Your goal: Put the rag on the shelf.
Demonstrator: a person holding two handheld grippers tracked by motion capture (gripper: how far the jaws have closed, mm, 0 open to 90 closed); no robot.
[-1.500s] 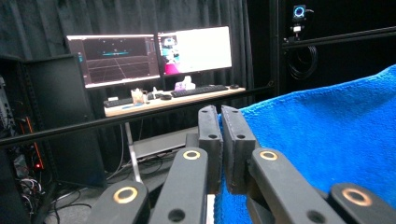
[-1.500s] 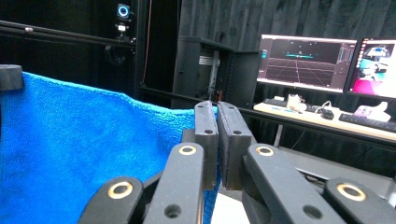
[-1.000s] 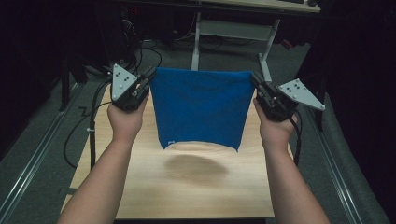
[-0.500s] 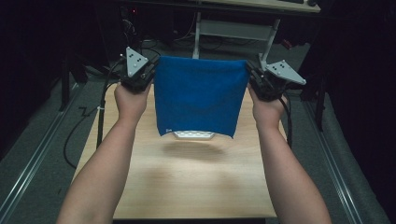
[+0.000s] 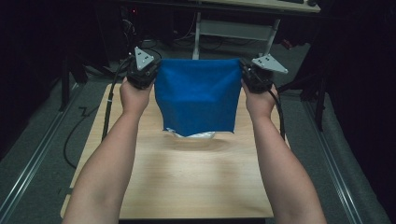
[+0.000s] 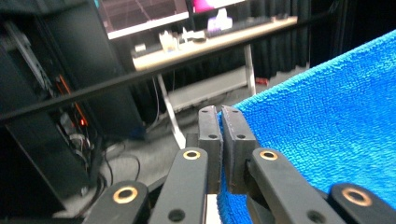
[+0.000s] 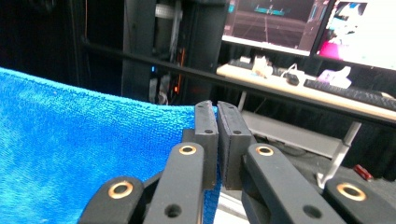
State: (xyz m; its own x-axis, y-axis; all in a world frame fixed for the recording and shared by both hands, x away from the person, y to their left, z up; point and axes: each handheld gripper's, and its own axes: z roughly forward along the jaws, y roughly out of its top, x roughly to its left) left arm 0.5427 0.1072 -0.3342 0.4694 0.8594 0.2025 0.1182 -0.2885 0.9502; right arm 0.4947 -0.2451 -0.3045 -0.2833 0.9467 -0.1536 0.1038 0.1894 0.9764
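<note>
Left gripper (image 5: 145, 74): jaws clamped together on the upper left corner of the blue towel (image 5: 196, 95). In the left gripper view the left gripper (image 6: 221, 122) shows its two black jaws pressed nearly flat against each other, terry edge pinched between them, the cloth spreading away toward 3 o'clock.

Right gripper (image 5: 253, 78): jaws likewise clamped, on the towel's upper right corner. In the right gripper view the right gripper (image 7: 216, 116) has the cloth caught between its jaws, and the towel (image 7: 70, 154) runs off toward 9 o'clock.

Towel: held up off the wooden table (image 5: 187, 182), top edge stretched between the two grippers, hanging as a sheet at about 12 o'clock from the table's centre in the high view. Its lower hem rests on or just above the board; cannot tell which. A pale strip (image 5: 194, 135) peeks out under the hem.

Surroundings: cables (image 5: 109, 100) trail off the table's left edge at 9 o'clock. Beyond, at 12 o'clock, a desk (image 7: 299, 91) with lit monitors (image 7: 275, 23).
</note>
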